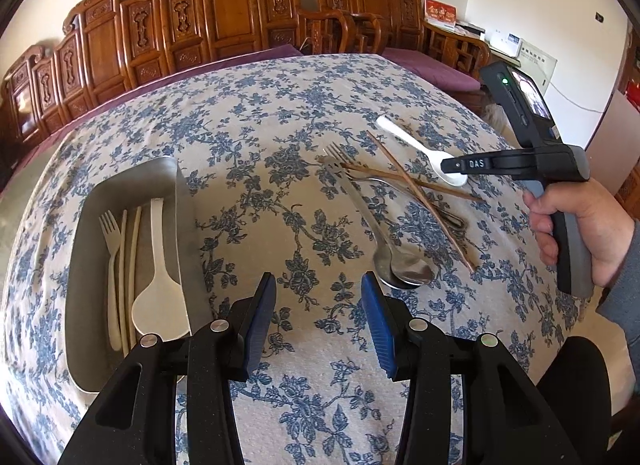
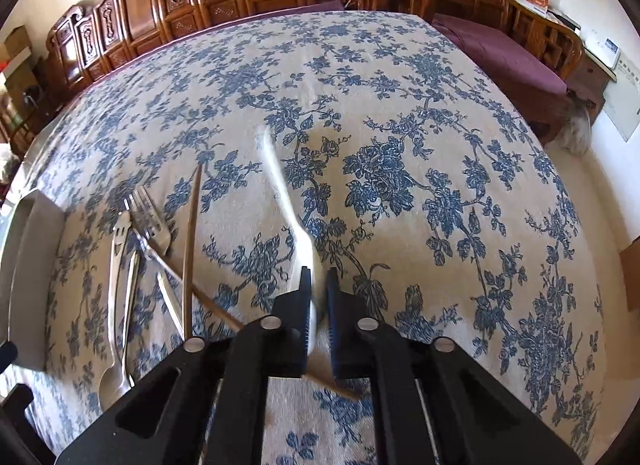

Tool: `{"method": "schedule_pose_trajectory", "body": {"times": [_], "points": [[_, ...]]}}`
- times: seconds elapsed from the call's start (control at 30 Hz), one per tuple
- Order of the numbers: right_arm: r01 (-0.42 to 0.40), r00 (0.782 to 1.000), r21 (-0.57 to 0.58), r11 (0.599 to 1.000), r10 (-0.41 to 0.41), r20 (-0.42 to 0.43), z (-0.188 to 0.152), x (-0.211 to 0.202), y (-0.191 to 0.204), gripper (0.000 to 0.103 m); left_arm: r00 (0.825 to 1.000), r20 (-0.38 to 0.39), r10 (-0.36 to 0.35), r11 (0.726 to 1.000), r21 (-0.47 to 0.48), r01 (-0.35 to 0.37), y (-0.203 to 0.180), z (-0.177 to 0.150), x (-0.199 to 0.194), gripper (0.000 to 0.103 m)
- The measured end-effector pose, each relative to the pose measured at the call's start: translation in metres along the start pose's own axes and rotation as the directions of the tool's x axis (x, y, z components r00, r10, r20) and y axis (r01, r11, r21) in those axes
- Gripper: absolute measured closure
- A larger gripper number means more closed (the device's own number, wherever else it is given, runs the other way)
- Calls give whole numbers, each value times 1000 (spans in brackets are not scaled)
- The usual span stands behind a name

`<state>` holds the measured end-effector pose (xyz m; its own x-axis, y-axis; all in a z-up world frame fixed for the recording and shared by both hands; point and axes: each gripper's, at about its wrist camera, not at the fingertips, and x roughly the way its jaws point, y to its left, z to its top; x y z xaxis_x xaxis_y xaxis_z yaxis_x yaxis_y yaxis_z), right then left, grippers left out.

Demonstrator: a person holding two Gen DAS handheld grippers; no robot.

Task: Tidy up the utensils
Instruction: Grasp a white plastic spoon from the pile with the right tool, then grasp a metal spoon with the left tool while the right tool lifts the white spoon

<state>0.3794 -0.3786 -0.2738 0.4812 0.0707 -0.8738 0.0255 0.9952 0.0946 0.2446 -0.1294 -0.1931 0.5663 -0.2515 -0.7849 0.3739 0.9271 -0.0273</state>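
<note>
**Right claw pinching the white spoon; tray partly filled**

My right claw [image 2: 318,285] is pressed together on the bowl end of the white plastic spoon [image 2: 280,185], whose handle runs away toward 12 o'clock over the blue-flowered tablecloth [image 2: 400,125]. My left claw [image 1: 318,297] hangs spread and empty above the cloth. To do this step well, I judge I should lift the spoon straight up before swinging it toward 9 o'clock, since the crossed brown wooden chopsticks [image 2: 188,257] lie just beside my fingers and one passes under them. Steel forks [image 2: 144,213] and a steel spoon [image 1: 404,269] lie tangled with them.

The rectangular metal tray [image 1: 120,181], at 9 o'clock of my left claw, holds a cream plastic fork [image 1: 110,233], a cream chopstick pair [image 1: 130,249] and a cream spoon [image 1: 160,297], laid parallel. I would set this spoon alongside them.
</note>
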Motion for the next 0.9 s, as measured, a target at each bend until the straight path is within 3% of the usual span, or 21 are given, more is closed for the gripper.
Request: {"method": "schedule_pose_trajectory", "body": {"times": [0.27,0.47,0.9], "points": [[-44,998,-32,998,45,35,-31,-46,-14,95,999,-11,34,999,43,-33,-23,7,0,61],[-67,996,-53,996,70,53,-57,-77,-26,95,999,-42,16,998,64,-14,-50,9,11,61],[-112,991,-20,994,113,75,-71,-91,-48,95,991,-133,11,997,83,0,-82,17,60,61]]}}
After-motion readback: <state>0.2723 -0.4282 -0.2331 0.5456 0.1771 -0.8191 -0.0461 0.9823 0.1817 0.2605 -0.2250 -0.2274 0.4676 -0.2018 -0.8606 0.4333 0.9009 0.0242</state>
